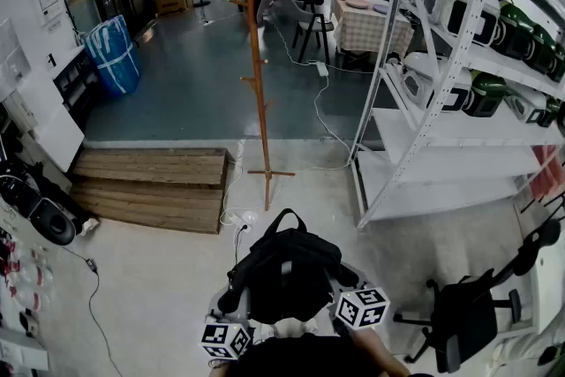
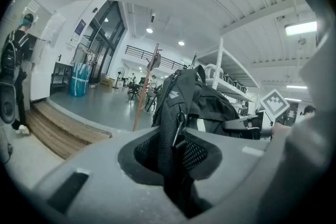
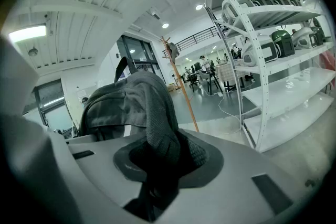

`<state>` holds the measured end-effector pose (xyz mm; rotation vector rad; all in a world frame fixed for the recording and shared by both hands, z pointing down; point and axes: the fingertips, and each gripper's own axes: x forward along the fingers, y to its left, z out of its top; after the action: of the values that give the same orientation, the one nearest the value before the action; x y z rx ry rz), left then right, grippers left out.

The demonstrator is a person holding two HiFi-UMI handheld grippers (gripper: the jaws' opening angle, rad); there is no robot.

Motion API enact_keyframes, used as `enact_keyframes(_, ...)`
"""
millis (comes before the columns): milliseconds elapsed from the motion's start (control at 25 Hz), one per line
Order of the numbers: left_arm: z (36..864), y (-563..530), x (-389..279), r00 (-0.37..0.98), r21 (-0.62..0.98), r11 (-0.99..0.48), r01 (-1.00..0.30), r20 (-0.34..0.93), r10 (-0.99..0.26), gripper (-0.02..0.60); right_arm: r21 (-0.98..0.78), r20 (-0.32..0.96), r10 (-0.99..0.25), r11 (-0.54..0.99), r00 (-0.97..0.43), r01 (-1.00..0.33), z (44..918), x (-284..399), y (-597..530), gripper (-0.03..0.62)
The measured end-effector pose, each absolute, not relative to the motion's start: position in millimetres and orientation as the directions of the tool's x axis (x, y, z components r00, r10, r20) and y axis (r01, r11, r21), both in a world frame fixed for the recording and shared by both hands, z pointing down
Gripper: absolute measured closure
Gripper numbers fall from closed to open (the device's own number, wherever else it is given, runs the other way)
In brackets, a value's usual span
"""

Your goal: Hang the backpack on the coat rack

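Observation:
A black backpack [image 1: 282, 271] hangs low in front of me, held up between both grippers. My left gripper [image 1: 231, 305] is shut on a mesh-backed shoulder strap [image 2: 170, 128] of the backpack [image 2: 210, 105]. My right gripper [image 1: 346, 278] is shut on the other padded strap [image 3: 155, 128], with the pack's body [image 3: 113, 110] to the left of it. The wooden coat rack [image 1: 257, 57] stands upright a few steps ahead on the tiled floor, its pegs bare on the lower half. It also shows as a thin orange pole [image 2: 144, 94] in the left gripper view and as a pole [image 3: 181, 92] in the right one.
White metal shelving [image 1: 459, 93] with rice cookers runs along the right. A low wooden platform [image 1: 150, 181] lies ahead left, and a cable [image 1: 231, 207] trails near the rack's base. A black office chair [image 1: 468, 313] stands at my right. A blue bag [image 1: 113, 53] and dining tables are farther back.

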<state>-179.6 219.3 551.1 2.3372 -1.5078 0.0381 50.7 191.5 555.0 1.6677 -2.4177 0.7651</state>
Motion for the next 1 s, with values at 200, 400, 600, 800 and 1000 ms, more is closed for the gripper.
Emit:
enact_keyframes(200, 550.4, 218.8, -176.8, 0.424, 0.222, -0.38, -0.898, 0.211, -0.881, 0.515, -0.342, 0.365, -0.844, 0.27, -0.392, -0.9, 555.0, 51.2, 192.4, 0.496)
enact_keyframes(400, 552.0, 219.1, -178.7, 0.417, 0.215, -0.374, -0.902, 0.212, -0.884, 0.515, -0.329, 0.37, -0.841, 0.279, -0.395, -0.902, 556.0, 49.5, 193.8, 0.497)
enact_keyframes(600, 549.2, 218.7, -172.4, 0.413, 0.208, -0.373, -0.904, 0.207, -0.887, 0.515, -0.329, 0.364, -0.839, 0.29, -0.404, -0.899, 551.6, 55.1, 192.0, 0.497)
enact_keyframes(800, 549.4, 218.5, -158.7, 0.386, 0.187, -0.349, -0.918, 0.219, -0.896, 0.515, -0.343, 0.353, -0.835, 0.304, -0.422, -0.889, 551.7, 67.4, 187.4, 0.496)
enact_keyframes(1000, 549.3, 217.4, -144.8, 0.368, 0.131, -0.347, -0.929, 0.207, -0.907, 0.515, -0.349, 0.348, -0.822, 0.333, -0.451, -0.876, 549.3, 81.6, 180.7, 0.496)
